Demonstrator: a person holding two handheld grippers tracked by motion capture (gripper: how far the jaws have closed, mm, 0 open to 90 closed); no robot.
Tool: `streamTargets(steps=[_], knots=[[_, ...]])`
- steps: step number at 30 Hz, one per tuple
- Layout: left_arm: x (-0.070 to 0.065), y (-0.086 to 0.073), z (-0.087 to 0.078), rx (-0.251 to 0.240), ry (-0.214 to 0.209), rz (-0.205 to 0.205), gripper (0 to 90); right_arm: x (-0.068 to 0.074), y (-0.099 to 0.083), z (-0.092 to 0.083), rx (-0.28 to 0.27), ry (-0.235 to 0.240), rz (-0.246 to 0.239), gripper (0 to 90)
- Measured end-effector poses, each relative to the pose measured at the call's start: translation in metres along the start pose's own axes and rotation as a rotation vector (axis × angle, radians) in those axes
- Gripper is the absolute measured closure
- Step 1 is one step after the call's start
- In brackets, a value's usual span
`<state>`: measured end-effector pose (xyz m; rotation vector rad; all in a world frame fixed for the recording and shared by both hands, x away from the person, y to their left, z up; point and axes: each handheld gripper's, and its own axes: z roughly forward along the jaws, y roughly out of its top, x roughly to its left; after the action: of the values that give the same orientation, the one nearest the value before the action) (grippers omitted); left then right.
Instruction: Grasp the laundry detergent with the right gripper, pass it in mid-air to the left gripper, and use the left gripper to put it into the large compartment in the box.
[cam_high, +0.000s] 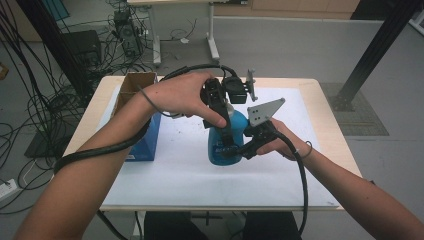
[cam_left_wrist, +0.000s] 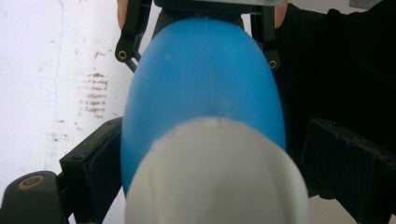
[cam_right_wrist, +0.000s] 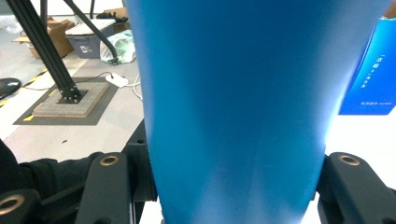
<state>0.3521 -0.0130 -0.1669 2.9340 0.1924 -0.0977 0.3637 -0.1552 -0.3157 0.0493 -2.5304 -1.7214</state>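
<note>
Blue bottle (cam_high: 227, 140) stands at the middle of the high view on the white sheet (cam_high: 190, 175), its body clamped low down by the right gripper (cam_high: 239, 150). Above it, the left gripper (cam_high: 223, 117) straddles the white cap (cam_left_wrist: 217, 175), jaws spread and not pressing. Next they must close on the cap, probably for unscrewing.

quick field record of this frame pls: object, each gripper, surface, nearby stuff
object: blue bottle with white cap, upright
right gripper: shut on the bottle's body, from the side
left gripper: above, jaws either side of the cap; contact unclear
surface: white sheet on wooden table
nearby: blue box, open cardboard box, both left of bottle
</note>
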Motion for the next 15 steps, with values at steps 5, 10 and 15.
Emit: streamTargets(steps=[5,10,15], knots=[[-0.0003,0.0006,-0.0012,-0.002,0.001,0.0,10.3,-0.0015,-0.0003,-0.0005,0.002,-0.005,0.001,42.2],[0.0003,0.0005,-0.0015,-0.003,0.003,-0.002,10.2,-0.0029,-0.0013,-0.0009,0.001,-0.007,0.006,42.2],[0.0004,0.0,-0.0013,-0.003,0.0,-0.002,10.2,-0.0039,-0.0017,-0.0011,0.003,-0.008,0.008,42.2]])
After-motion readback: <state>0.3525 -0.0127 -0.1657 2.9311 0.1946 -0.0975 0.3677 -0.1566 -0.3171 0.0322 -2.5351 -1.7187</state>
